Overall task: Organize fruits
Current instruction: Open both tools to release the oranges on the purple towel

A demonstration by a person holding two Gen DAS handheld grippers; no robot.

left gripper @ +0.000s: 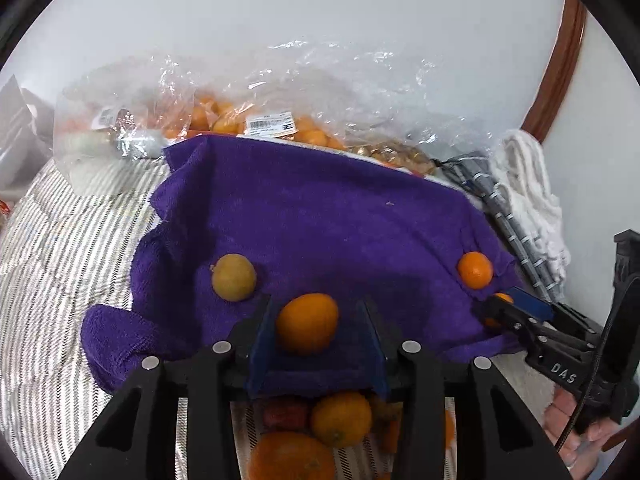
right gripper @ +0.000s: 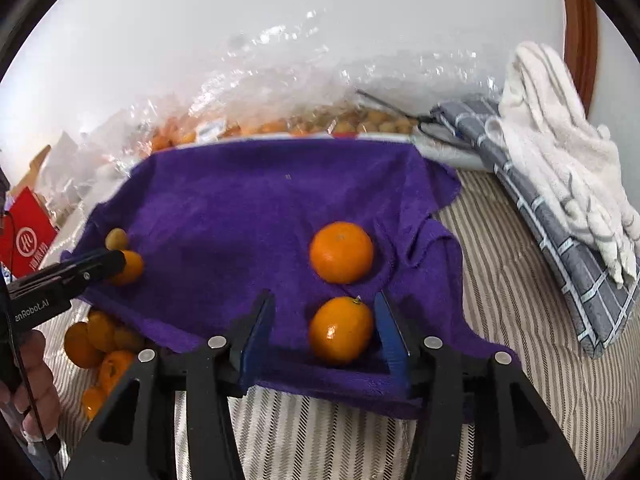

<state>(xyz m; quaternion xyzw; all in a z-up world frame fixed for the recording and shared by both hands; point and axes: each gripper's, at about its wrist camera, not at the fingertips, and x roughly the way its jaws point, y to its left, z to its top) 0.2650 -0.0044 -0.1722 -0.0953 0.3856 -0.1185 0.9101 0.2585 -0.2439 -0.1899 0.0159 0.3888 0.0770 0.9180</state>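
Observation:
A purple towel (left gripper: 320, 216) lies on the striped bedding and also shows in the right wrist view (right gripper: 248, 208). My left gripper (left gripper: 316, 320) is open around an orange fruit (left gripper: 307, 323) on the towel's near edge. A yellow-green fruit (left gripper: 233, 277) lies just left of it. My right gripper (right gripper: 324, 320) is open around another orange fruit (right gripper: 341, 329), close to its right finger. A round mandarin (right gripper: 341, 252) sits just beyond it; it also shows in the left wrist view (left gripper: 475, 269).
A pile of oranges (left gripper: 340, 420) lies on the striped bedding (left gripper: 52, 248) below the towel's near edge. Clear plastic bags of fruit (left gripper: 240, 116) line the wall behind. A grey checked cloth (right gripper: 560, 248) and a white towel (right gripper: 560, 152) lie at the right.

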